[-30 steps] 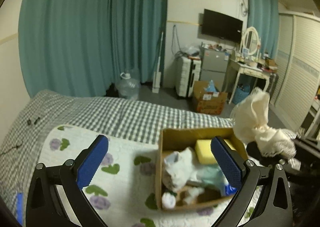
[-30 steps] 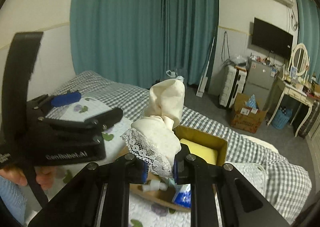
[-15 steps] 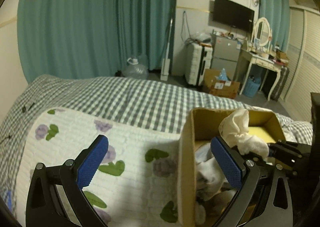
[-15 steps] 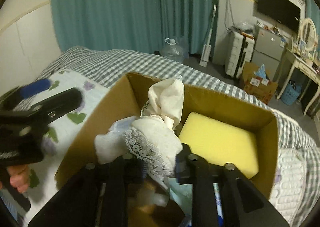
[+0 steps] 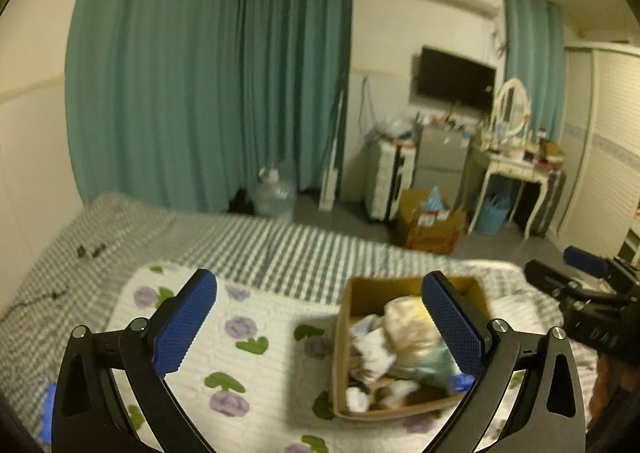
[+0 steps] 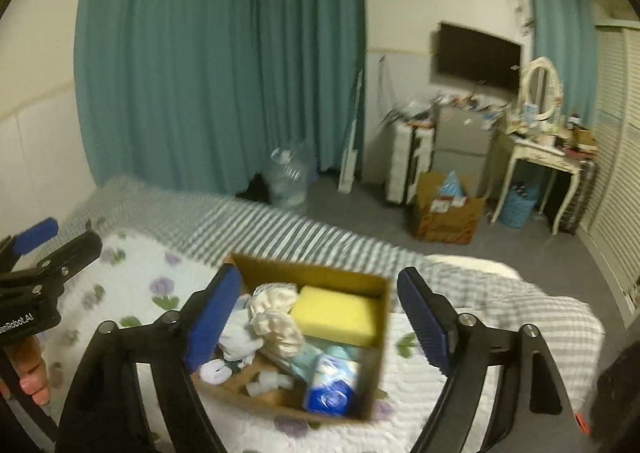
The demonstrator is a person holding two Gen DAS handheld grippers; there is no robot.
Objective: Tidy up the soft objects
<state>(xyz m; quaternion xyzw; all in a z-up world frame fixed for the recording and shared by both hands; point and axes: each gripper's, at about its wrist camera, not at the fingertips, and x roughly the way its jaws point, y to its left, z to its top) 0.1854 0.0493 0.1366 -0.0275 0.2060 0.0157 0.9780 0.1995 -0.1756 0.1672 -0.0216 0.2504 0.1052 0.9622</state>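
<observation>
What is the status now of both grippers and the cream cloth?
Left gripper open, empty. Right gripper open, empty, above cardboard box. Cream cloth lies in box beside yellow sponge. Nothing in the way.

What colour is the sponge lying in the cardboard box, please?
Yellow; the sponge shows best in the right wrist view.

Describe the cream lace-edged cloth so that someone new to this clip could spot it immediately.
Find the open cardboard box on the flowered quilt covering the bed. Inside, the cream cloth lies bunched just left of the yellow sponge. It alone is ruffled and ivory; its neighbours are a flat yellow block, white rags and a blue-and-white packet.
</observation>
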